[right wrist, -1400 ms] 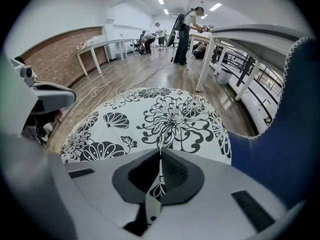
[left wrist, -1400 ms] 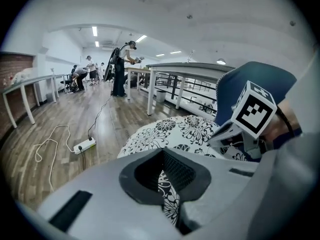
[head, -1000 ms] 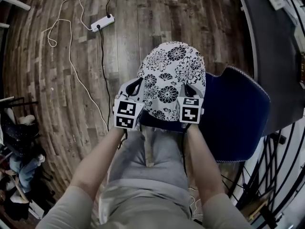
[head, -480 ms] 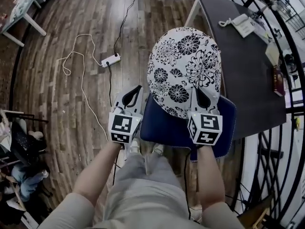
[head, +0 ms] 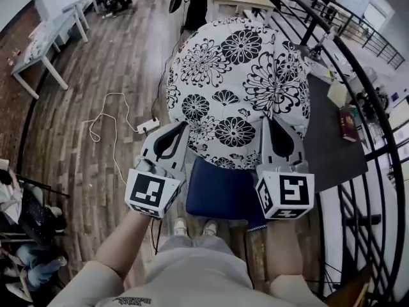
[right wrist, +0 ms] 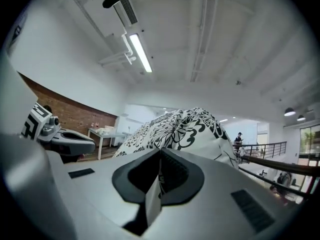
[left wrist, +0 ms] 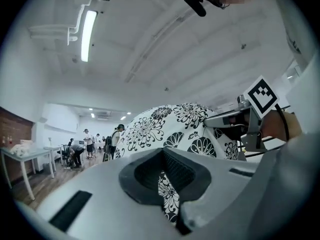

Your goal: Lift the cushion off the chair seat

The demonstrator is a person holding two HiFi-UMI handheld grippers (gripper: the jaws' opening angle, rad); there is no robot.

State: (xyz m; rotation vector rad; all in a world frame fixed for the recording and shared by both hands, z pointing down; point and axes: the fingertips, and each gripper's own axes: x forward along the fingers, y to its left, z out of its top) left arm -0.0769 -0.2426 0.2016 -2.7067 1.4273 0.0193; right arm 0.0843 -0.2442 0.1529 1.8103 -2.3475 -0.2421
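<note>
Since a second ago both tools have climbed with the cushion (head: 239, 88), which now hangs well clear above the blue chair seat (head: 220, 190) and fills the middle of the head view. The left tool (head: 181, 132) is clenched on the cushion's near left edge, floral fabric pinched between its jaws; the right tool (head: 273, 125) is clenched on the near right edge in the same way.

Below on the wooden floor (head: 83, 171) lie a power strip (head: 148, 126) and a looping white cable (head: 102, 117), left of the chair. A dark worktop (head: 335, 155) stands just right of the seat, with a black railing (head: 383, 139) beyond it. A white table (head: 45, 43) stands far left.

The cushion hides the seat's far part and some of the worktop. The chair's legs cannot be made out.
</note>
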